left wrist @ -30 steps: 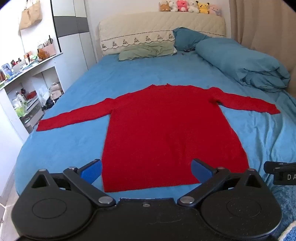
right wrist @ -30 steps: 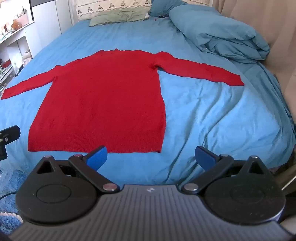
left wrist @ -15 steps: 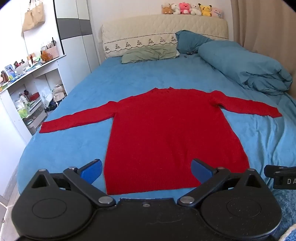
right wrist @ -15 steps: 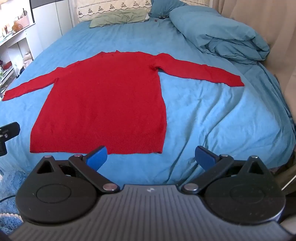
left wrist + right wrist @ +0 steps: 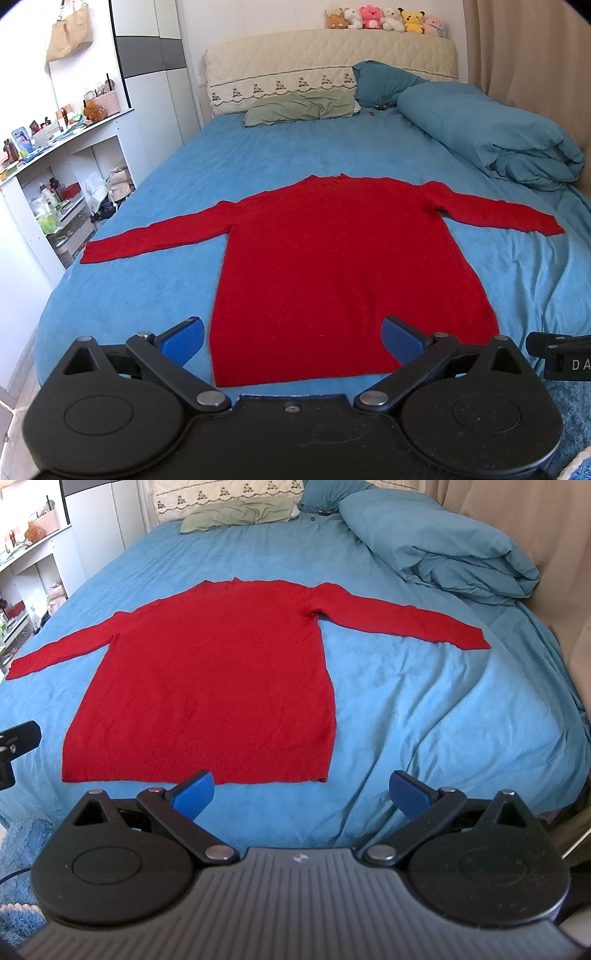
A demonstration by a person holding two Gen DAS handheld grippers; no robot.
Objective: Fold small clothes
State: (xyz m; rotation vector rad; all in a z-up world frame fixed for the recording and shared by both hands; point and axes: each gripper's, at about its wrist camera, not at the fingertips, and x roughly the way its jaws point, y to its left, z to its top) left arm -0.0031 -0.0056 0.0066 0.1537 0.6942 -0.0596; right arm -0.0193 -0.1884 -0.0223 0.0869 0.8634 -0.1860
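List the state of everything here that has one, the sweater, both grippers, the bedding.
Sweater: spread flat, unfolded, sleeves out to both sides.
Left gripper: open, empty, near the hem.
Right gripper: open, empty, near the hem corner.
Duvet: bunched up beside the pillows.
Green pillow: lying flat at the headboard.

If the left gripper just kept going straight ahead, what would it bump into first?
Most likely the red sweater. The left gripper is open and points at the sweater's bottom hem, spread flat on the blue bed. Nothing else shows between them, though depth is hard to judge.
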